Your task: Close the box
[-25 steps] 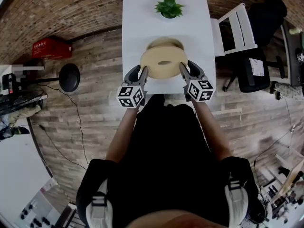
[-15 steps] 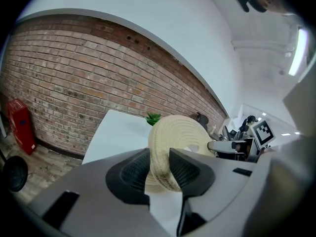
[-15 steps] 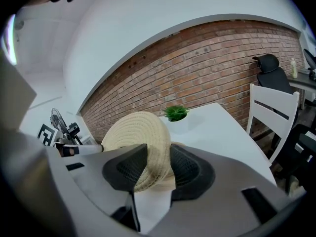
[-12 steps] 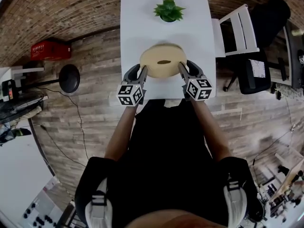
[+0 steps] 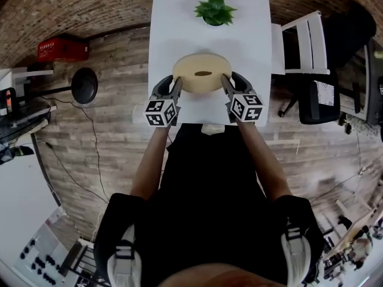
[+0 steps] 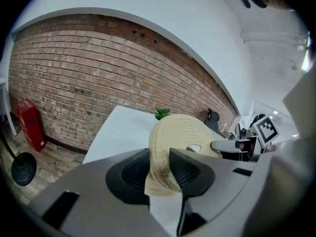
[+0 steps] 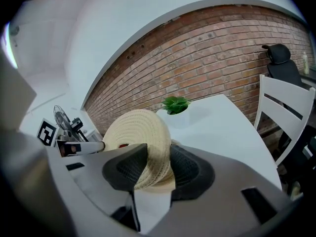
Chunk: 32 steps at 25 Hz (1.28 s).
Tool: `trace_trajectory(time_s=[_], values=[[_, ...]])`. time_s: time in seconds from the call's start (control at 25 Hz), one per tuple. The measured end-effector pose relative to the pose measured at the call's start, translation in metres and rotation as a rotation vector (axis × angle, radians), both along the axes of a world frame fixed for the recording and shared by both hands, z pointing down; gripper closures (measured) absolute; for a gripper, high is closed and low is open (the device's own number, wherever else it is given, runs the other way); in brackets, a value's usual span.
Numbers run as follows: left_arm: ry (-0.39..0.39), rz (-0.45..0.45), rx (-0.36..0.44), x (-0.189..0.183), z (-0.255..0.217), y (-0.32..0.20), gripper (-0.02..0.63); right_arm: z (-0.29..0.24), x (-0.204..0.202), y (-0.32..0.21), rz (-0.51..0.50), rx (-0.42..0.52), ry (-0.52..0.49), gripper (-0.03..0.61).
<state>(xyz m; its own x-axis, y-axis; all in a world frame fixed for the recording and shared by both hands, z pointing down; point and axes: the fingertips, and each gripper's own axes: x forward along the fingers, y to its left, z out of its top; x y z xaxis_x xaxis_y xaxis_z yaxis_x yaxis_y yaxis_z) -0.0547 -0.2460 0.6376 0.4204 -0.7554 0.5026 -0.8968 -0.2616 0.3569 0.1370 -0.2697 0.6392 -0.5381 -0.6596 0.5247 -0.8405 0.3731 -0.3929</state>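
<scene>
A round cream woven lid with a small hole in its middle hangs over the white table. My left gripper is shut on its left rim and my right gripper on its right rim. In the left gripper view the lid's edge stands clamped between the dark pads of the left gripper. The right gripper view shows the lid pinched the same way by the right gripper. The box under the lid is hidden in the head view.
A green potted plant stands at the table's far end. A white chair and a black office chair stand to the right. On the wooden floor at the left are a red crate and a black round stool.
Both grippers have carried the lid away from the person and lower over the table. The box rim that showed beyond the lid a second ago is now covered.
</scene>
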Motion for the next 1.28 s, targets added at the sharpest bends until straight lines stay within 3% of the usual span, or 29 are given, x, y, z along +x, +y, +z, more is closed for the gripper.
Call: trace_trajectory(time_s=[0.4,1.28], values=[[0.001,-0.023,-0.047,0.005,0.026,-0.004,0.483,0.024,0.004,-0.011,-0.039,-0.052,0.025,0.433],[-0.004,-0.004,-0.147,0.007,0.059,-0.017,0.482,0.054,0.005,-0.026,-0.006,-0.143,0.039,0.426]])
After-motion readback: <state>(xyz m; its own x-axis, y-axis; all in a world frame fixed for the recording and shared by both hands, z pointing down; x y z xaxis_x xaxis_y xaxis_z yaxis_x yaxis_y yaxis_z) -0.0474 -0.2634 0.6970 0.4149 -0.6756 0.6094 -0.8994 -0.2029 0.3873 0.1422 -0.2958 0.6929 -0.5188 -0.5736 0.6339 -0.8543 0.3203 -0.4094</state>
